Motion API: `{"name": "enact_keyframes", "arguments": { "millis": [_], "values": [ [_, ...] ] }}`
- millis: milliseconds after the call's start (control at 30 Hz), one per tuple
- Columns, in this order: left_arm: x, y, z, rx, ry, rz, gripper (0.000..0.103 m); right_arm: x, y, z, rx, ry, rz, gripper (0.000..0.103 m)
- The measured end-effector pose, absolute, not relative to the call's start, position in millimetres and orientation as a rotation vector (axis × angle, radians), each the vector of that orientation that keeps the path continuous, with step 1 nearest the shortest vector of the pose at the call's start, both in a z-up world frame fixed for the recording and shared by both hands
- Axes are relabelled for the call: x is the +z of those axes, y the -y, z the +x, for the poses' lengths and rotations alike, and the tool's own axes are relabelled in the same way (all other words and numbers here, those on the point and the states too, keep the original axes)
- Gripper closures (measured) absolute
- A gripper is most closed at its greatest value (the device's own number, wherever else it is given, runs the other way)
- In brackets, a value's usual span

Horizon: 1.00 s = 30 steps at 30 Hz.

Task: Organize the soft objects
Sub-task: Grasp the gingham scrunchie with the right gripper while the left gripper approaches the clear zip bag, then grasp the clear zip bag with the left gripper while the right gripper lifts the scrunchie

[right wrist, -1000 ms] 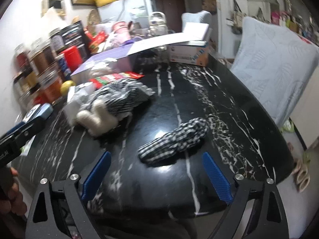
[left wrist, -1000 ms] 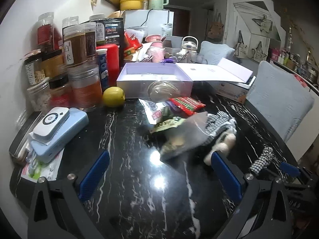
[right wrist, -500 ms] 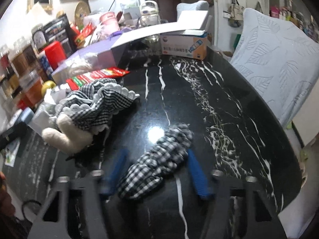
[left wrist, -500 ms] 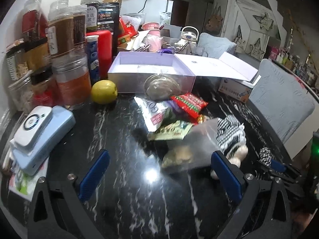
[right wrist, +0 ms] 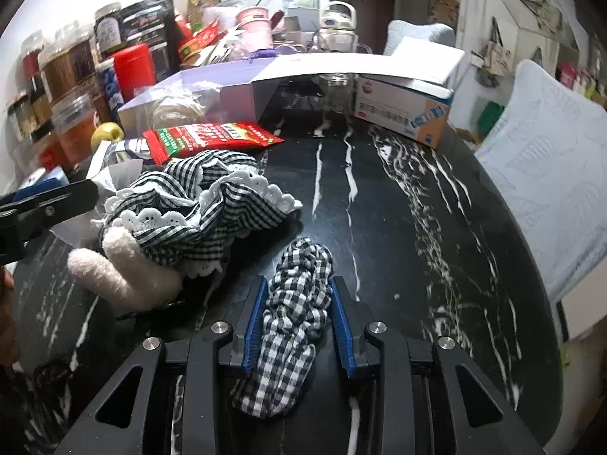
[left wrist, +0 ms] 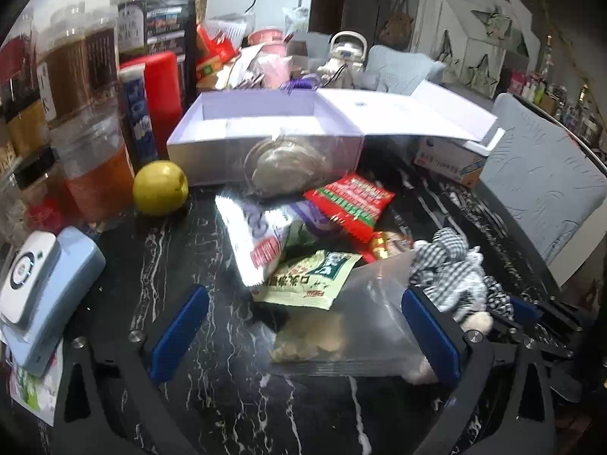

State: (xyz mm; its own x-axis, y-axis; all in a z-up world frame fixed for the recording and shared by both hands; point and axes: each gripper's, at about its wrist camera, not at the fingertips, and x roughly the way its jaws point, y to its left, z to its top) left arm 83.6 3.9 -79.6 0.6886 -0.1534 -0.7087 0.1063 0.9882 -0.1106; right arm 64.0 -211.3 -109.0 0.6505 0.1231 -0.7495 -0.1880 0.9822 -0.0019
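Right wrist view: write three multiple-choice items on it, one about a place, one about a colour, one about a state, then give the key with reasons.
1. Where does the small checked cloth lie?
A. inside the lilac box
B. between the right claw's pads
C. on the chair cushion

2. What colour are the pads of the right claw?
A. blue
B. red
C. yellow

3. How does the right claw stand?
A. wide open over bare table
B. shut on the red snack packet
C. shut on the small checked cloth

Key: B, the cloth sits in the gap between both pads; A, both pads are blue; C, the pads press its sides, having just been closing.
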Motion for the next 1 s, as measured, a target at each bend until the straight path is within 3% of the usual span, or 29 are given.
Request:
{"name": "enact_keyframes", "arguments": {
  "millis": [267,567,633,667,1000],
  "values": [
    [-112,-11,107,-0.184,-0.906,-0.133,0.0,-109,219,71,0.225,-0.844,-0.072,0.07],
    [-112,-5,111,-0.242,-0.931,-0.093,0.0,-109,216,73,0.212,-0.852,-0.083,0.068],
    [-111,-6,111,-0.256,-0.924,-0.092,0.008,-109,216,74,0.206,-0.854,-0.086,0.068],
    [-109,-7,109,-0.273,-0.909,-0.095,0.025,-109,215,74,0.205,-0.854,-0.088,0.068],
    [-104,-18,95,-0.344,-0.898,-0.172,0.029,-110,218,73,0.153,-0.847,-0.04,0.073]
  ]
}}
